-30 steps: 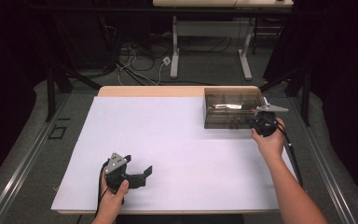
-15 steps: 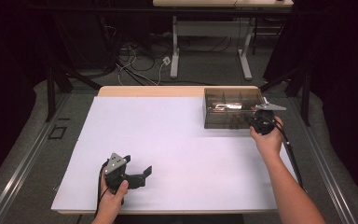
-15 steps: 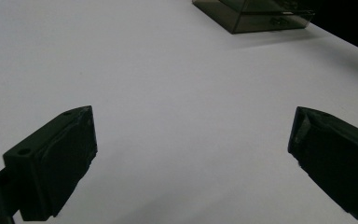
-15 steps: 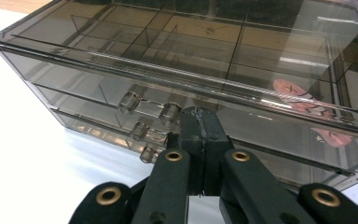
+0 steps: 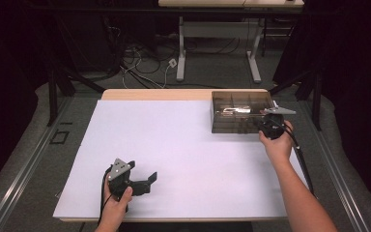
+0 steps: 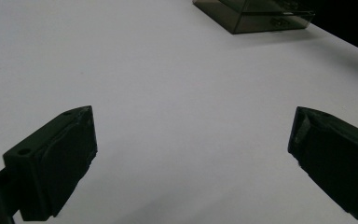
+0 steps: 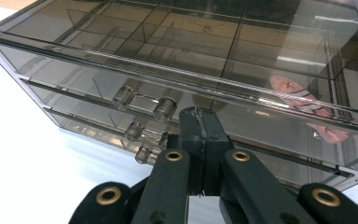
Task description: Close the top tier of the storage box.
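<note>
No readable writing is seen on the smoked drawer box; right gripper jaws are pressed together, empty, just before its handles; left gripper jaws are spread wide, empty.

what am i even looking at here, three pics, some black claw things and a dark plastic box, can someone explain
A person sits at a table and holds a hand-held gripper in each hand; there is no robot arm. The high view looks down from above. The left gripper rests near the table's front edge, and its own camera shows the two black jaws wide apart with nothing between them, over the white table cover. The right gripper is at the front of a smoky see-through drawer box at the far right. Its own camera looks along shut jaws, tips close to the box beside the small clear drawer knobs. Whether the tips touch the box I cannot tell. Pink items lie inside the box.
</note>
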